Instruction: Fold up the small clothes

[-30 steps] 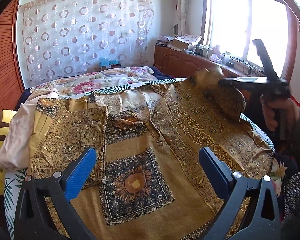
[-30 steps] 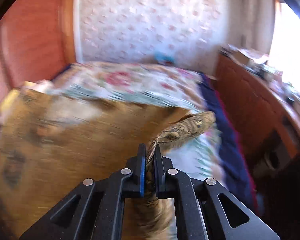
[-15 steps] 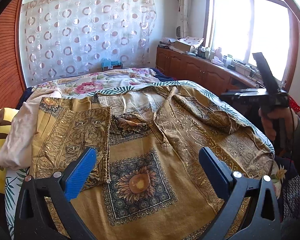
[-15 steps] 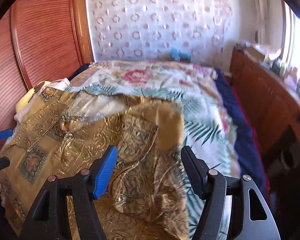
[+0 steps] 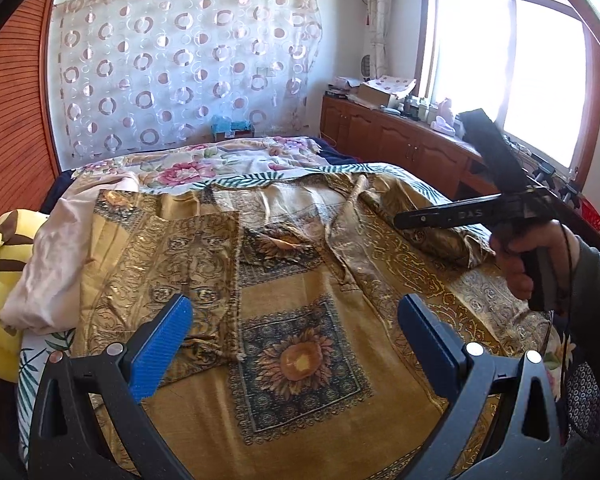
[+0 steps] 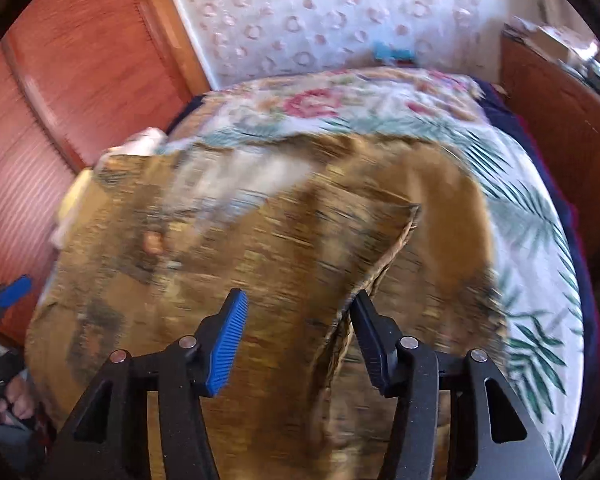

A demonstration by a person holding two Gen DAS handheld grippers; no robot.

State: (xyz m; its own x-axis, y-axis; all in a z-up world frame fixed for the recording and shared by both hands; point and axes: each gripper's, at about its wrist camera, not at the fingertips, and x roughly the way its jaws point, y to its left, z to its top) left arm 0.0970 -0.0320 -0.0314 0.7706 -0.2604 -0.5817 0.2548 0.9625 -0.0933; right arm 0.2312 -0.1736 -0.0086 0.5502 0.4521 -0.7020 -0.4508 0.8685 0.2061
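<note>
From the left wrist view, the gold patterned shirt [image 5: 300, 320] lies spread on the bed [image 5: 204, 168], its sunflower panel in the middle; the sleeve on the pink-cloth side is already folded in over the body, while the sleeve on the window side lies bunched beyond the sunflower panel. The left gripper [image 5: 296, 344] hovers over the shirt's near hem with its jaws wide apart and nothing between them. The right gripper [image 5: 420, 218], held in a hand [image 5: 524, 264], hangs above that bunched sleeve; its jaws cannot be read from here. In the right wrist view, blurred by motion, the right gripper [image 6: 296, 340] has its jaws closing yet clearly apart, a raised fold edge of the shirt [image 6: 260, 240] running between them, unpressed. The step in hand looks like folding the second sleeve inward. Next calls for clamping that edge cleanly and carrying it across toward the sunflower panel, flat and unwrinkled.
</note>
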